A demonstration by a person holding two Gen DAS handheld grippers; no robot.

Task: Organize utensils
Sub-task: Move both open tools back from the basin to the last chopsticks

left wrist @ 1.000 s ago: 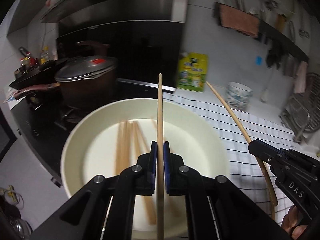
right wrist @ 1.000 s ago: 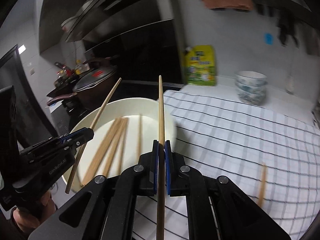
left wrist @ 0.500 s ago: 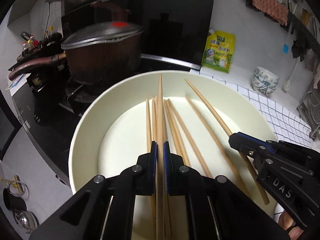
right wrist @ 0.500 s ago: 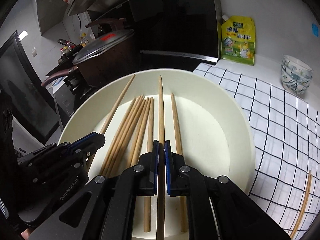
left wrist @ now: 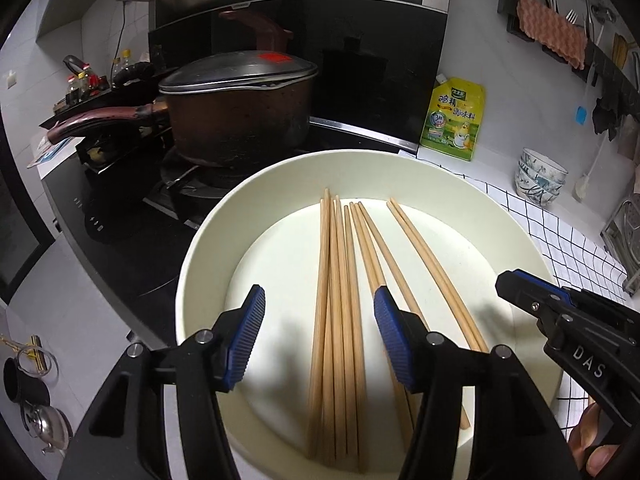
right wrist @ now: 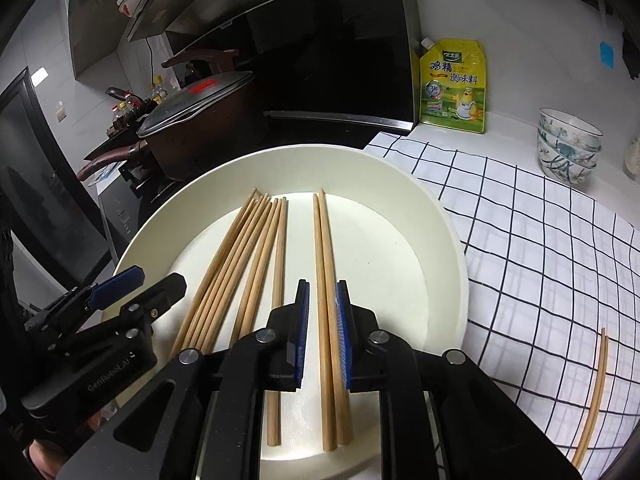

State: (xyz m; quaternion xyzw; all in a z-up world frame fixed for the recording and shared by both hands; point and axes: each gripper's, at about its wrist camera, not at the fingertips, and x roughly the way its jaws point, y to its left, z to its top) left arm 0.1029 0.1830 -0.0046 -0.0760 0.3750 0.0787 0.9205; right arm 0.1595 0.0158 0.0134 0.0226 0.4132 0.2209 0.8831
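Note:
A wide cream bowl (left wrist: pixel 208 232) holds several wooden chopsticks (left wrist: pixel 336 280) lying side by side. My left gripper (left wrist: pixel 320 308) hovers low over this bundle. Its jaws are opening, stand wide apart and touch nothing. A separate pair of chopsticks (right wrist: pixel 322 248) lies flat on the bowl (right wrist: pixel 452 240) floor to the right of the bundle. My right gripper (right wrist: pixel 323 300) straddles that pair. Its jaws are opening, and a gap shows beside the left pad. In each wrist view the other gripper shows at the side: the right gripper (left wrist: pixel 520 288) and the left gripper (right wrist: pixel 140 284).
A lidded brown pot (left wrist: pixel 240 116) stands on the black stove behind the bowl. A checked cloth (right wrist: pixel 540 240) covers the counter to the right, with loose chopsticks (right wrist: pixel 598 384) on it. A yellow seasoning pouch (left wrist: pixel 454 120) and stacked patterned bowls (left wrist: pixel 540 176) stand by the wall.
Both grippers came down over the bowl, each shut on a chopstick. The left jaws have sprung wide and dropped theirs into the bundle; the right jaws have parted slightly around theirs.

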